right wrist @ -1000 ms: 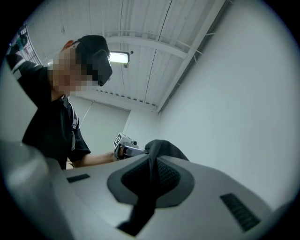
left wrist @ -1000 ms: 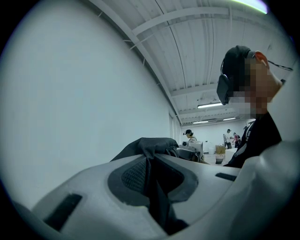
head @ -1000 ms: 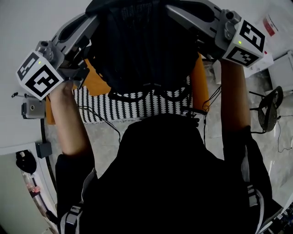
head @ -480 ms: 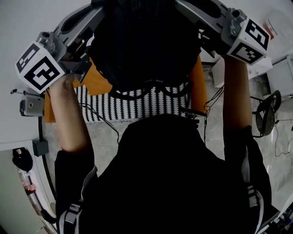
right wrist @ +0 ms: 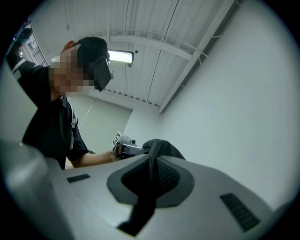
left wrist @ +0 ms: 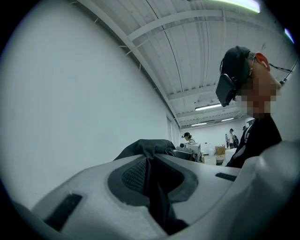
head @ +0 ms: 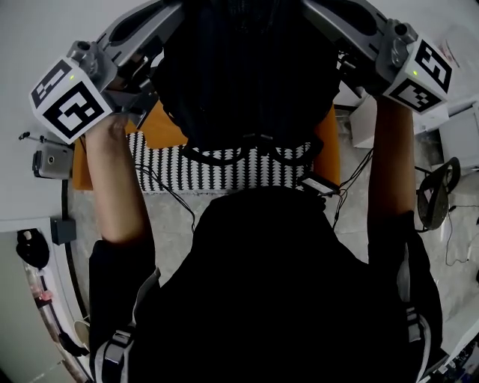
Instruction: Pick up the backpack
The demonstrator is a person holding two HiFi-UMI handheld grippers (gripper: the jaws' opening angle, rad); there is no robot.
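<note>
Head view shows the black backpack (head: 247,75) hanging between both pairs of fingers, over a striped cloth (head: 224,168). The left gripper (left wrist: 151,187) and right gripper (right wrist: 149,185) each pinch a fold of its fabric. The lift probably goes best with both hands raised evenly, so neither fold slips.

the backpack (head: 247,75) is matt black cloth, the left hand-held gripper (left wrist: 151,164) smooth grey plastic.

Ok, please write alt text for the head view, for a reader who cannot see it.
A black backpack is held up between two handheld grippers, the left gripper and the right gripper, each shut on its fabric. Below it show a striped mat, an orange surface and the person's black shirt.
</note>
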